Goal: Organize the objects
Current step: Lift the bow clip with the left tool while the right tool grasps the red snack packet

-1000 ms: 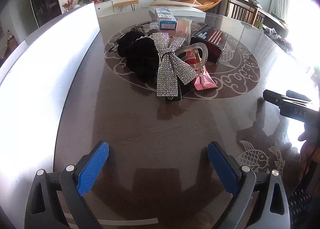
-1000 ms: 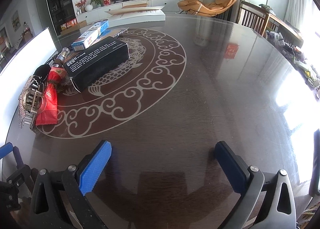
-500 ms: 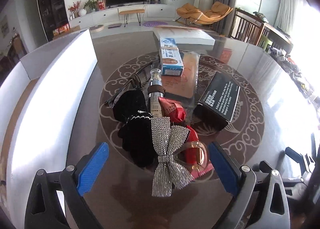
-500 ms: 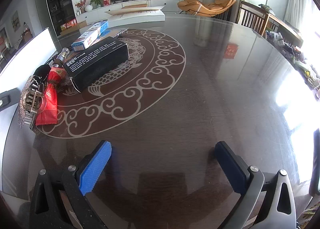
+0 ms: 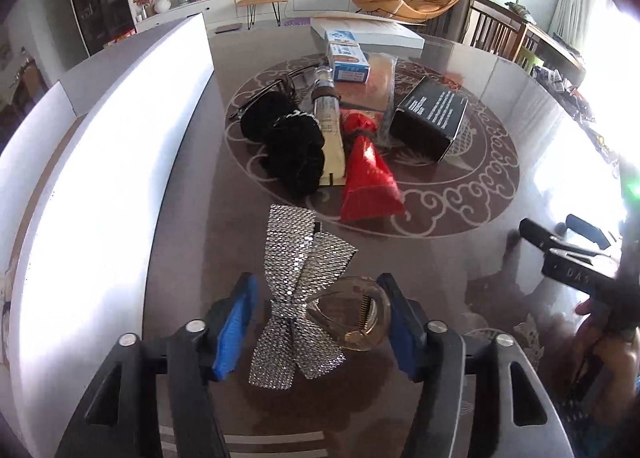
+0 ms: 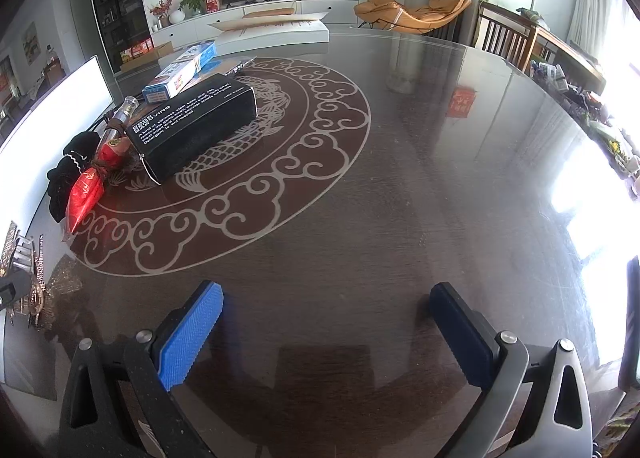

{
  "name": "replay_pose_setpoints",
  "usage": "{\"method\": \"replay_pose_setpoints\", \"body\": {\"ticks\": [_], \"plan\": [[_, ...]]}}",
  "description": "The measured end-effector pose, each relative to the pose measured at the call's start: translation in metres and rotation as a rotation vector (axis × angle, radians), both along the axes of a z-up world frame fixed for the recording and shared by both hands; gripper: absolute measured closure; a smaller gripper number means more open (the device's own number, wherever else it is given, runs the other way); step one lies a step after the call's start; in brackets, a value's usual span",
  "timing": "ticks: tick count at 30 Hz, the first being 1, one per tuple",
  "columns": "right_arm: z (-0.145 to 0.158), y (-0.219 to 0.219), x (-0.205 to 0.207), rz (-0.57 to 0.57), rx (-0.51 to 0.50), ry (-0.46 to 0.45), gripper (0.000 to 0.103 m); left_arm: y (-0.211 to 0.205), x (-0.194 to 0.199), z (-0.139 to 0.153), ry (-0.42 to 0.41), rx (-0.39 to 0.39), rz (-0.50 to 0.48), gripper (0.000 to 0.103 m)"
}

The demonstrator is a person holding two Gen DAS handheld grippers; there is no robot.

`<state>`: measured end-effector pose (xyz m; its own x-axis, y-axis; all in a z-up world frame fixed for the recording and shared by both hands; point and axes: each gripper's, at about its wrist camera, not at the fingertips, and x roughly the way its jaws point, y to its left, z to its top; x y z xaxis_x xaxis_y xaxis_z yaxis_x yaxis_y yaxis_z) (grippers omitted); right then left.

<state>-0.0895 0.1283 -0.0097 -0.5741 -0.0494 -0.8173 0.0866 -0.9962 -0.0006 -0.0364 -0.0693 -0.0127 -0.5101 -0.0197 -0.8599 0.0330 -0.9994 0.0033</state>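
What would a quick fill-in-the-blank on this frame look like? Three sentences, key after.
1. The left gripper grips a sparkly ____-shaped hair clip.
2. The right gripper has ____ between its fingers.
3. The box with white lettering is ____ in colour.

Missing words: bow; nothing; black.

Note: the left gripper's jaws have just been closing, with the hair clip between them.
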Motion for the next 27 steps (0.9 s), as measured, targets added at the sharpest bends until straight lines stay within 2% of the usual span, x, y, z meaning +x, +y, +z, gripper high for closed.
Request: {"method": "replay_pose_setpoints", "body": {"ticks": [1,5,7,9,12,18,27], "plan": [[0.000,0.000,0.000,0.000,0.000,0.000,0.000,-0.002,0.000,-0.002,-0.002,-0.002,0.000,0.030],[0.001,0.002,0.001,-0.008,-0.001,0.001,0.000,-0.009,-0.004,-0.012,-0.003,0.044,-0.018,0.030],[0.001,0.002,0.001,-0.010,-0.001,0.002,0.000,-0.008,-0.009,-0.019,-0.011,0.043,-0.024,0.030],[0.001,0.002,0.001,-0.011,-0.001,0.002,0.000,-0.004,-0.011,-0.022,0.011,0.008,-0.032,0.027],[0.001,0.002,0.001,-0.011,-0.001,0.002,0.000,0.000,-0.014,-0.024,0.023,-0.024,-0.045,0.020],[0.000,0.002,0.001,-0.012,-0.001,0.002,0.000,-0.006,-0.018,-0.027,0.018,-0.015,-0.021,0.006],[0.000,0.002,0.001,-0.012,0.000,0.002,0.000,-0.009,-0.018,-0.028,0.042,-0.017,-0.007,0.000]]}}
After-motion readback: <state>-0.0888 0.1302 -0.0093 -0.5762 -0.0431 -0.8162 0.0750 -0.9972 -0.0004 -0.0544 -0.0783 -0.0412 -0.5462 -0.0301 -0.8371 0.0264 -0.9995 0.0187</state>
